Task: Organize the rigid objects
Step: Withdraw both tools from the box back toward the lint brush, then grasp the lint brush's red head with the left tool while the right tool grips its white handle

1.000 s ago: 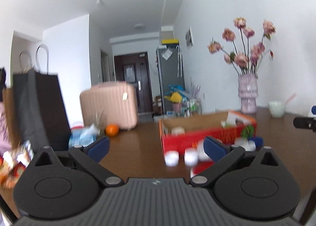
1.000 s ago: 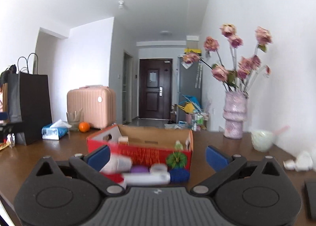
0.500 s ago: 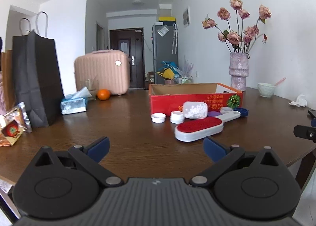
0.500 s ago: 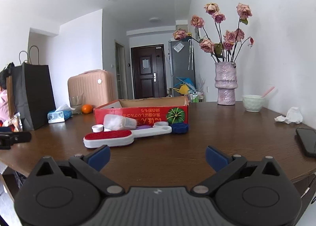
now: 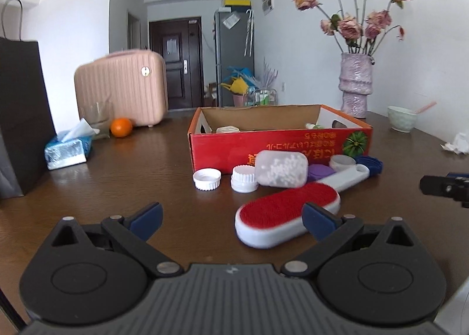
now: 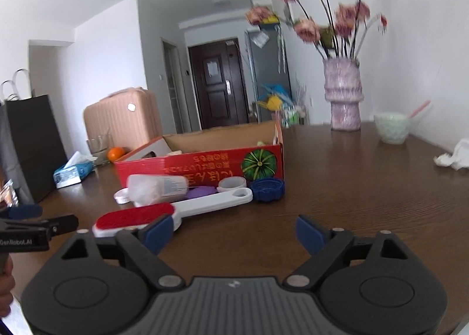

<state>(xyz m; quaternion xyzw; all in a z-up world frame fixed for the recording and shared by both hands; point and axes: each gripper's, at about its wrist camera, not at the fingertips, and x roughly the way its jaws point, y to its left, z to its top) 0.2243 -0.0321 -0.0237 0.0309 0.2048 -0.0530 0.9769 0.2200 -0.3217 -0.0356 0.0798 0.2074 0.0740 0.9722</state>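
**Red brush head nearest my left gripper, box waiting just behind the pile**

Red bristles on a white lint brush [image 5: 288, 213] lie just ahead and to the right of my left gripper [image 5: 231, 216], whose jaws stand wide apart with nothing but bare wooden table [image 5: 140, 171] between them. I read that as lining up for a first pick, not a hold.

Further ahead of that gripper, left to right, sit a loose white cap [image 5: 206, 179], a white ribbed lid [image 5: 244, 179] and a clear bottle of white pellets [image 5: 280, 169] lying on its side against the red cardboard box [image 5: 278, 144]. A purple lid [image 5: 321, 171], a pale round lid [image 5: 342, 161] and a dark blue cap [image 5: 370, 163] crowd near the brush handle. They are bunched at the box's near wall, I judge, so each can go over it in a short lift; a few items already rest inside.

My right gripper [image 6: 231, 231] has just been closing a little, yet its jaws are still apart and empty. The brush head lies beside its left finger [image 6: 156, 229]; the handle runs ahead towards the blue cap.
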